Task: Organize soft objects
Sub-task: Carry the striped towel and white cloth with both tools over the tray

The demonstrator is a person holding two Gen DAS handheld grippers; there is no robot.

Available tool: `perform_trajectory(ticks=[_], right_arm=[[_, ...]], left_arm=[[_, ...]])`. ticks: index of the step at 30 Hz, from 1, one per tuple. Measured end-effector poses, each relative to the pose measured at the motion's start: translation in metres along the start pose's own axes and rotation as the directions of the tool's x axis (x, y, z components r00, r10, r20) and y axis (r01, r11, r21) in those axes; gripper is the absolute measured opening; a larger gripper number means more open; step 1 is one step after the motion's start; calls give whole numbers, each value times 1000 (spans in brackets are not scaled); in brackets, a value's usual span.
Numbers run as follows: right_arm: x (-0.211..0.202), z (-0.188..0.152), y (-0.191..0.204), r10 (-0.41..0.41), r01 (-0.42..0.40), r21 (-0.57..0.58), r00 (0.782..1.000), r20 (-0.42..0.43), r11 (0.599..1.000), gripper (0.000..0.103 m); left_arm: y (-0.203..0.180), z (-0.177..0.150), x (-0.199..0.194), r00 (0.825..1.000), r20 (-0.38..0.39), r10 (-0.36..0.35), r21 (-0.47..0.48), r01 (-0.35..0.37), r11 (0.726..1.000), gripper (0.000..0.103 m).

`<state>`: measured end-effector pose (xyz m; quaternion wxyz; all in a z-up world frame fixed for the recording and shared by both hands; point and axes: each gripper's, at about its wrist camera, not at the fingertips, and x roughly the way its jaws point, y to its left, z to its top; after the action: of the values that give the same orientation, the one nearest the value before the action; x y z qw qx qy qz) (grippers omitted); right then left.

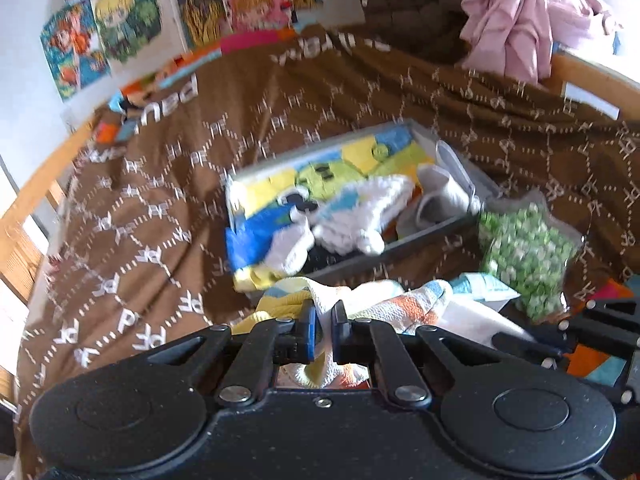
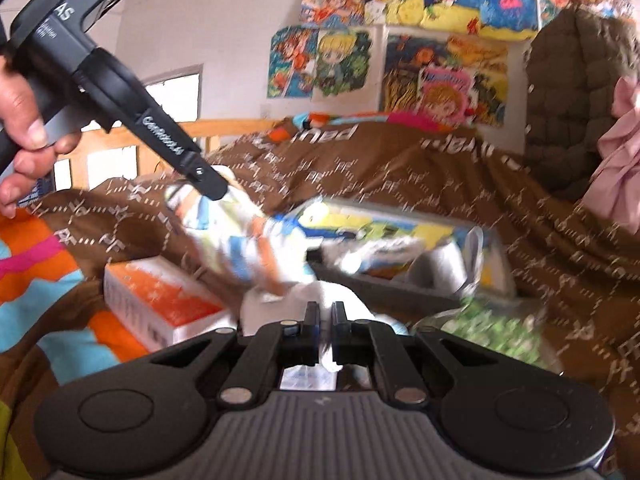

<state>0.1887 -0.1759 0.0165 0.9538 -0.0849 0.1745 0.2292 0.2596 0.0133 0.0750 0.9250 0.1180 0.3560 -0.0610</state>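
A checked cloth [image 1: 404, 304] in white, orange, blue and yellow hangs above the brown bedspread, stretched between both grippers. My left gripper [image 1: 324, 314] is shut on one edge of it, with fabric bunched between the blue pads. In the right wrist view my right gripper [image 2: 326, 314] is shut on the white end of the same cloth [image 2: 240, 248]. There the left gripper [image 2: 212, 184], held by a hand [image 2: 24, 120], pinches the far end. Behind the cloth, a grey box [image 1: 420, 240] holds several soft items, among them a white knitted piece [image 1: 360, 216].
A brown patterned bedspread [image 1: 160, 184] covers the bed, with a wooden rail [image 1: 36, 184] along its left side. A green-patterned pouch [image 1: 524, 256] lies right of the grey box. An orange and white carton [image 2: 160, 300] lies on the left. A pink garment [image 1: 520, 12] hangs at the back right.
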Motion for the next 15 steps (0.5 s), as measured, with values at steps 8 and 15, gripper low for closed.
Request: perform_trajectory(ticks=[8,15], right_arm=[[-16,14,-1,-49,53,-51,995,86,997,6],[-23,18,-19,-80,81,-5,991,111,997,6]], left_arm=[[-2,10,-32,996,95,-1,-12,2,1000,7],[3,18,-35,988,149,-26,-39,32,999,7]])
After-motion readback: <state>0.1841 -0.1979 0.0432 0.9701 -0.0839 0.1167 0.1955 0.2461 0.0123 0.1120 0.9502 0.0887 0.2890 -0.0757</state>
